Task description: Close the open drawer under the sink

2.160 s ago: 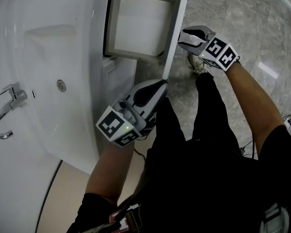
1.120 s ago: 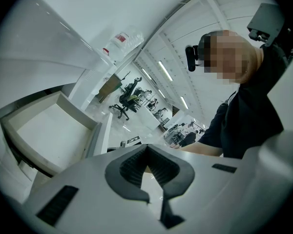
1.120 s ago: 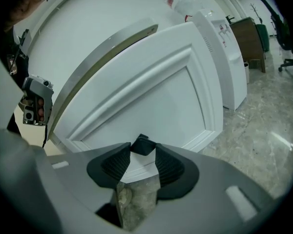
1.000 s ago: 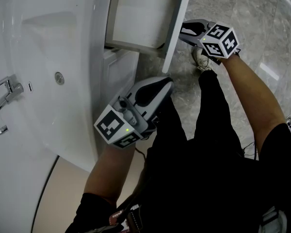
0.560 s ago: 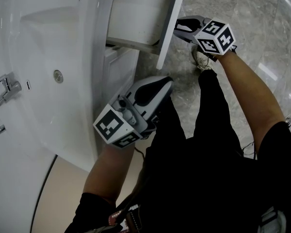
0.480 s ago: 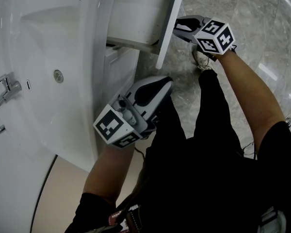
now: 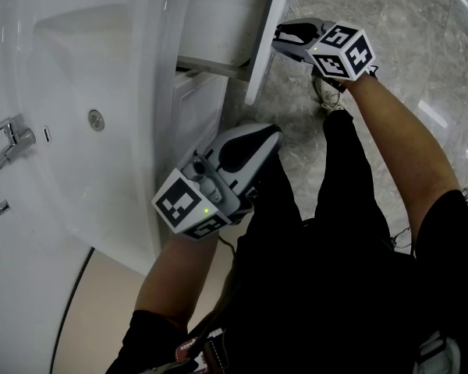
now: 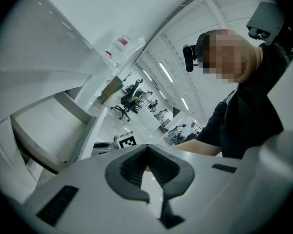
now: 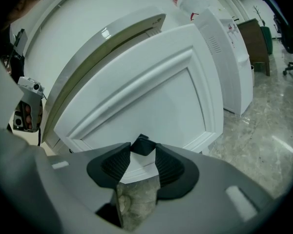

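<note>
Drawer [image 7: 264, 29] under the sink stands partly pulled out of the white cabinet, its panelled front facing the marble floor [image 7: 405, 29] and its pale inside visible from above in the head view. In the left gripper view the drawer [image 8: 49, 126] shows from the side, its box sticking out below the curved rim of the basin.

The right gripper [image 7: 282, 33] is held out at arm's length with its tip right at the outer face of the drawer front, and as far as I can see it touches the panel. In its own view the drawer front [image 9: 151, 91] fills most of the picture; the right gripper [image 9: 143, 147] has its fingers drawn together at the tips with nothing between them, only panel and floor showing through the gap lower down.

The left gripper [image 7: 264, 136] hangs low beside the person's black trouser leg, near the cabinet door [image 7: 196, 107] below the drawer but not touching it. Its fingers are also closed tip to tip and empty, as the left gripper [image 8: 146, 149] shows in its own view.

The white sink [image 7: 70, 68] spreads to the left, with a chrome tap [image 7: 6, 142] at its far edge. A light shoe [image 7: 327, 96] rests on the floor just under the right forearm.
</note>
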### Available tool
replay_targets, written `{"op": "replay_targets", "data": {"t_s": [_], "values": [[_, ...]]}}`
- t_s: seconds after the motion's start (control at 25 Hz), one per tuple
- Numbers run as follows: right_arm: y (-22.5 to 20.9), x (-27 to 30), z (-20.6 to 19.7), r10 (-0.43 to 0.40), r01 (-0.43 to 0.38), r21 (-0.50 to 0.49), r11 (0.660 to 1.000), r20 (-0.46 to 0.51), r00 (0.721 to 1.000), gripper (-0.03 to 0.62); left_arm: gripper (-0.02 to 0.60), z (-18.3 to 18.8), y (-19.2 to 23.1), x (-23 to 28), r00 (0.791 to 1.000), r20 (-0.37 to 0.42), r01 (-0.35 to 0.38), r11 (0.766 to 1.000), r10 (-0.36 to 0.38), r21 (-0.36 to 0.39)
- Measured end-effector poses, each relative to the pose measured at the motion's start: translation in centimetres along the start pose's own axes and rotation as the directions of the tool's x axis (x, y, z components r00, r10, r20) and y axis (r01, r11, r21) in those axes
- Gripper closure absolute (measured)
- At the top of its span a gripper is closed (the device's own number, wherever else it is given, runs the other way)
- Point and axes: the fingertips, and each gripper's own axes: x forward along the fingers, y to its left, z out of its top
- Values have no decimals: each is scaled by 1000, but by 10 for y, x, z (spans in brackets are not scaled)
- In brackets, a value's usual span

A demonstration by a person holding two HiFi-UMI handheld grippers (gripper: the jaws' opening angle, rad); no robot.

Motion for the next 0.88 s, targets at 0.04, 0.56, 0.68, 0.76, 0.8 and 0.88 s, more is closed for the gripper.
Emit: {"op": "replay_targets", "data": {"t_s": [0.04,0.56,0.68,0.76,0.8,0.88], "values": [[0,2,1,2,-2,-1,1000,0,1000,437,584,0,0,0,1000,1,1,1000,-1,1],[4,28,20,12,-12,-16,1000,1,1000,437,584,2,1,-4,1000,4,15,1000,-15,6],[6,33,23,15,-15,-13,1000,10,1000,437,584,1,3,-5,1000,1,9,1000,-9,7],[6,37,26,14,-13,-12,1000,15,1000,437,584,2,6,-6,1000,3,0,1000,0,13],[6,40,28,13,-13,-12,1000,17,1000,437,584,2,7,-6,1000,3,-3,1000,3,15],[6,45,30,15,-14,-15,1000,21,1000,437,584,1,8,-8,1000,3,-4,1000,4,12]]}}
